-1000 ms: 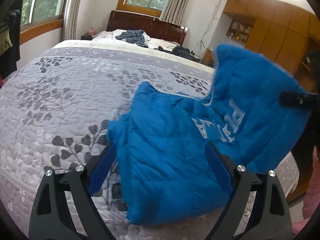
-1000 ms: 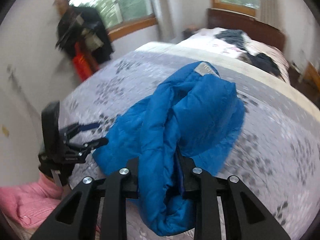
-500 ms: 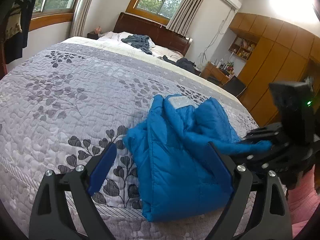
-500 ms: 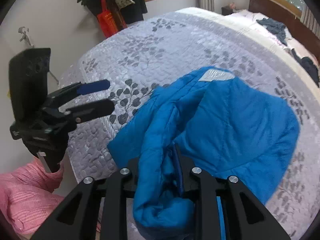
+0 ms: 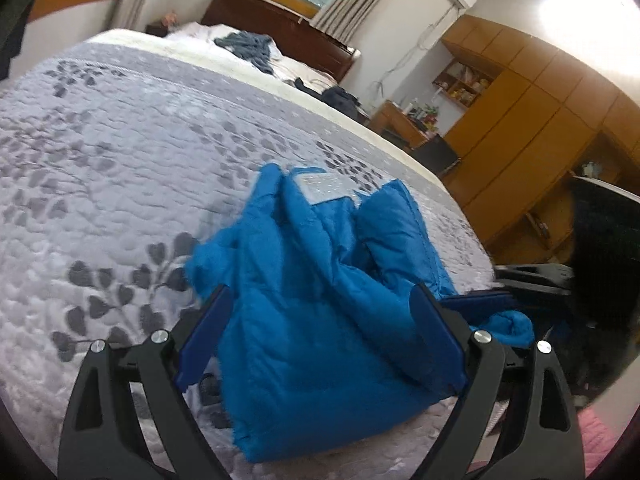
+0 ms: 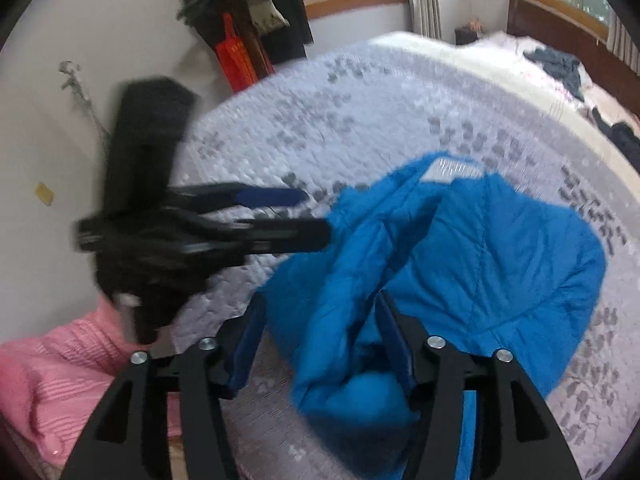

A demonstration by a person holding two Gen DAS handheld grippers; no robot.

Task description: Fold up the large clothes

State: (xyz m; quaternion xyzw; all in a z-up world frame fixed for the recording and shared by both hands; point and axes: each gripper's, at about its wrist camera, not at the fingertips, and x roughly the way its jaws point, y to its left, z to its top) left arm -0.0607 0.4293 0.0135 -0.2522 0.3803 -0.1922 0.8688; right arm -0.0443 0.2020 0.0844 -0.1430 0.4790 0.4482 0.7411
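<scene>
Left wrist view: the left gripper (image 5: 320, 320) is hovering spread wide over the blue jacket (image 5: 320, 280), which is lying bunched near the bed (image 5: 100, 160) edge. Right wrist view: the right gripper (image 6: 320, 328) is standing parted around a jacket fold, not pinching.

Grey quilted bedspread with leaf print (image 5: 120, 168); dark wooden headboard (image 5: 280, 28); orange-brown wooden wardrobe (image 5: 532, 120); red bag on wall rack (image 6: 236, 60); pink knitted cloth (image 6: 52, 368).
</scene>
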